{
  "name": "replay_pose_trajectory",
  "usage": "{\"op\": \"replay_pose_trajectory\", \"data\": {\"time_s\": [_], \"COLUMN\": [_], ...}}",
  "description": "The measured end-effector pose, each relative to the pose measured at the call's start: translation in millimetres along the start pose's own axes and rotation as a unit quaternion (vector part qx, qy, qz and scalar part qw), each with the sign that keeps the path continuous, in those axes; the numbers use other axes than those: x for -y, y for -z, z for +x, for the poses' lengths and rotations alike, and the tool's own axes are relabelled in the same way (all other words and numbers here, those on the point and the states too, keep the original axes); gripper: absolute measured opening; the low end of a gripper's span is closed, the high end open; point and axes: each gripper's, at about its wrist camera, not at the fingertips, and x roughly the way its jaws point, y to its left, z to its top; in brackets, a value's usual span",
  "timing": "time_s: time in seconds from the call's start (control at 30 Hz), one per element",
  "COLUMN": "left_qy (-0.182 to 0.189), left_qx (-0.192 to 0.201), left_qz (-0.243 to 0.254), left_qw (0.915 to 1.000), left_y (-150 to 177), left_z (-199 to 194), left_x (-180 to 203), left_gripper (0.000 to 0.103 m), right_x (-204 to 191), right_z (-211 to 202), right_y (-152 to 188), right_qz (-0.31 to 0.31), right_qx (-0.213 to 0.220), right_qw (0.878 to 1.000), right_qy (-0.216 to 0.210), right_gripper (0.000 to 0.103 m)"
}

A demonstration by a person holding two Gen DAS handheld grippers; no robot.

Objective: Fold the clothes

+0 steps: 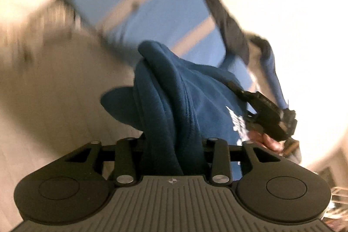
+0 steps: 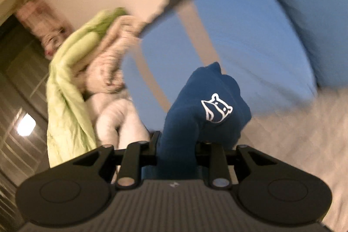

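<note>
A dark blue fleece garment [image 1: 174,90] with white print is held up in the air between both grippers. My left gripper [image 1: 171,145] is shut on a thick bunched fold of it. My right gripper [image 2: 176,149] is shut on another part of the garment [image 2: 206,105], which shows a white animal-head logo [image 2: 216,109]. The right gripper also shows in the left wrist view [image 1: 267,114], held by a hand at the right. The fingertips of both grippers are hidden in the cloth.
A bed with a light blue sheet [image 2: 228,25] and beige stripes lies behind. A pile of green and cream clothes [image 2: 87,53] sits at its left. A pale quilted cover [image 2: 293,134] is at the right. Both views are blurred.
</note>
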Motion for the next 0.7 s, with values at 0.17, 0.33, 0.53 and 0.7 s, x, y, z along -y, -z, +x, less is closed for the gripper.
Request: {"op": "replay_pose_trajectory", "data": {"time_s": [0.17,0.33,0.53,0.7], "left_qy": [-0.243,-0.257,-0.259,-0.23], "left_qx": [0.028,0.029,0.041,0.037], "left_qz": [0.102,0.155,0.168,0.163], "left_qw": [0.9641,0.9534,0.9504,0.9587], "left_y": [-26.2,14.5,45.7,59.1], "left_z": [24.3,28.6,15.6,4.9], "left_x": [1.5,4.7,13.5,27.0], "left_gripper": [0.08,0.08,0.08,0.08], "right_x": [-43.4,-30.7,-9.0,-15.2], "right_z": [58.2,71.3,53.7,24.8], "right_y": [-12.4,25.3,66.9,91.2], "right_qz": [-0.095,-0.131,-0.183,-0.267], "right_qx": [0.025,-0.035,-0.081,-0.096], "right_qw": [0.979,0.963,0.933,0.89], "right_qy": [0.18,0.233,0.298,0.356], "right_gripper": [0.103,0.103,0.103,0.103]}}
